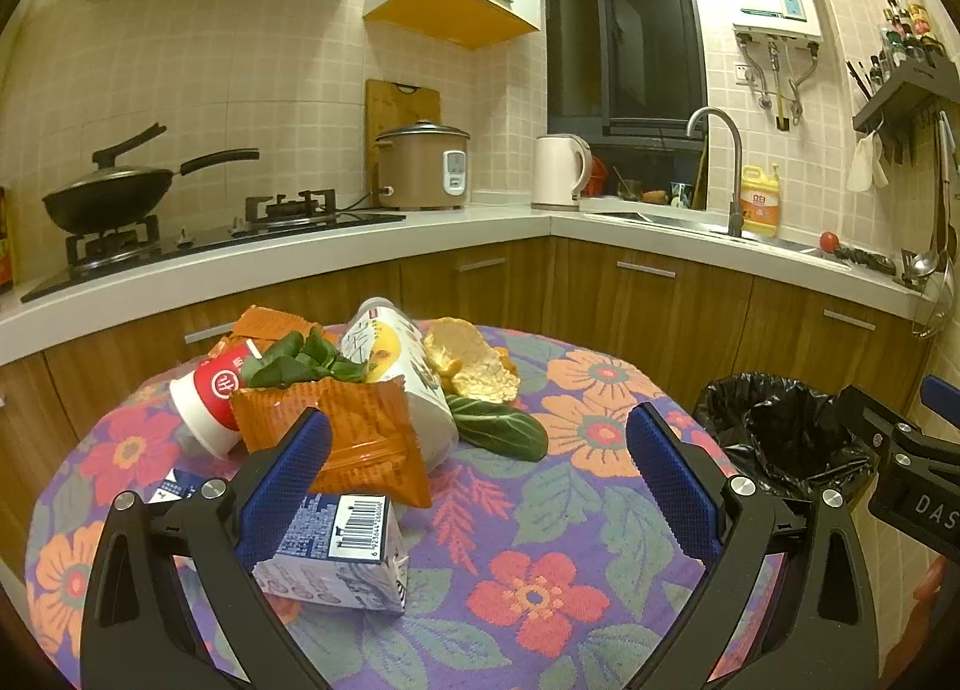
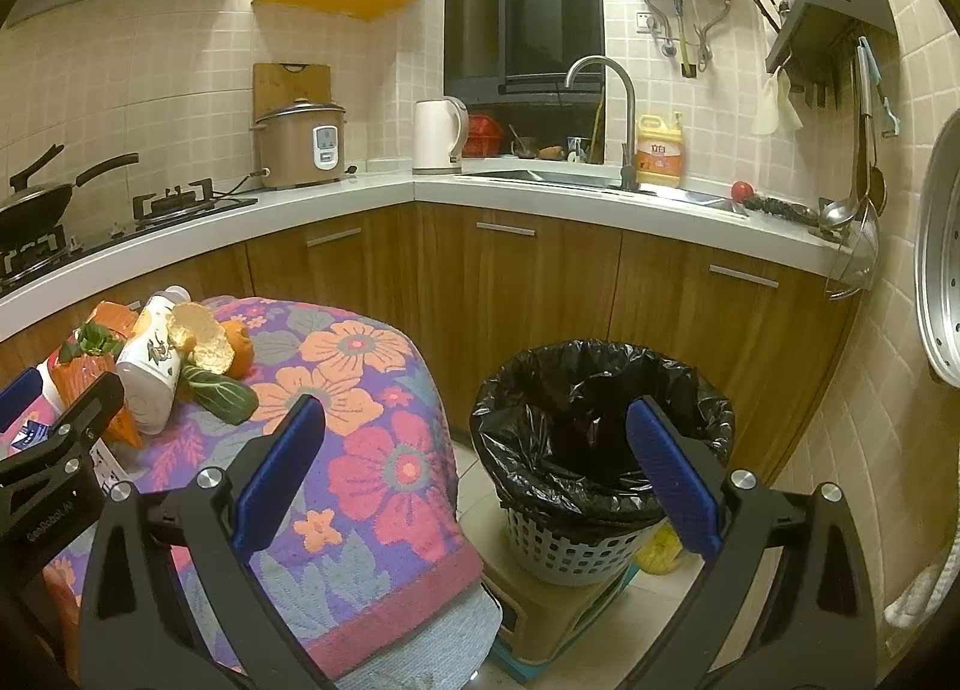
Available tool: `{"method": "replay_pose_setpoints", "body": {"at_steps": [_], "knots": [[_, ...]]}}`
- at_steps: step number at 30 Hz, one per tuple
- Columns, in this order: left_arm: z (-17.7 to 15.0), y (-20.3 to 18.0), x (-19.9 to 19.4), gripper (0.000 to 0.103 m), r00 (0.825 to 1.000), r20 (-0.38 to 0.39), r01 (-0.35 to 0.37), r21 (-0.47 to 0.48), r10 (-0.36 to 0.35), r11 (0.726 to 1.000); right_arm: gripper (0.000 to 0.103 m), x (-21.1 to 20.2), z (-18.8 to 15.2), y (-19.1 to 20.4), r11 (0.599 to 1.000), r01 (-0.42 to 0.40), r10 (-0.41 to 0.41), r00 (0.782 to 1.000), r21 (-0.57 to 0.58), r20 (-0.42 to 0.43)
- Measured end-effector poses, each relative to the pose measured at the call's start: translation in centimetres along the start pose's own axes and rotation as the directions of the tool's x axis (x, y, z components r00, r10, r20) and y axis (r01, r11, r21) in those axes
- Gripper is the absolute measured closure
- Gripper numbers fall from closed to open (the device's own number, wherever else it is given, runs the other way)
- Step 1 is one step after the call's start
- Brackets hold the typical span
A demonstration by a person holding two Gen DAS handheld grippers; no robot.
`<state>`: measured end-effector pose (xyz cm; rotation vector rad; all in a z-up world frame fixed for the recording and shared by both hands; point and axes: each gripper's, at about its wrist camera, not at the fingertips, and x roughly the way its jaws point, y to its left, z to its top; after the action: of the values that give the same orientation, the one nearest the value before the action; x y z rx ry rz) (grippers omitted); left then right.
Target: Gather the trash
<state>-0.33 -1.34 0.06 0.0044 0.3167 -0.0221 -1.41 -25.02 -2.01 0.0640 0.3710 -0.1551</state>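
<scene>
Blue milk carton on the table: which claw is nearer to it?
Left. The left claw is open with the blue milk carton just inside its left finger; the right claw hangs open off the table's edge, toward the bin.

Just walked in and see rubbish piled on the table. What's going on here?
A person holding two grippers is clearing trash. Both grippers are open and empty. The left gripper hovers over the table by the milk carton and orange wrapper; the right gripper points toward the bin. Nothing is picked up yet.
</scene>
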Motion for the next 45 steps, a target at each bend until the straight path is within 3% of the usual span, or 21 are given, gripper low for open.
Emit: {"method": "replay_pose_setpoints", "body": {"at_steps": [26,32,35,39,45], "knots": [[0.0,0.0,0.0,0.008,1.000,0.002,0.000,-0.002,0.000,1.000,0.007,0.0,-0.1,-0.1,1.000,0.005,-0.005,1.000,-0.002,-0.009],[0.1,1.7,-1.4,0.008,1.000,0.003,-0.006,-0.063,0.006,0.998,0.007,-0.3,0.3,0.9,0.999,-0.021,0.022,1.000,-0.026,0.002],[0.6,3.3,-3.2,0.008,1.000,0.005,-0.027,-0.093,0.027,0.995,0.007,-0.4,0.4,2.3,0.997,-0.058,0.059,0.998,-0.059,0.008],[0.9,6.5,-5.2,0.008,0.998,-0.043,-0.058,-0.136,0.053,0.989,0.007,-0.2,0.6,4.8,0.980,-0.172,0.172,0.985,-0.104,-0.014],[0.1,12.4,-6.8,0.008,0.982,-0.128,-0.165,-0.218,0.140,0.962,0.007,0.2,1.1,9.0,0.946,-0.277,0.276,0.961,-0.166,-0.030]]}}
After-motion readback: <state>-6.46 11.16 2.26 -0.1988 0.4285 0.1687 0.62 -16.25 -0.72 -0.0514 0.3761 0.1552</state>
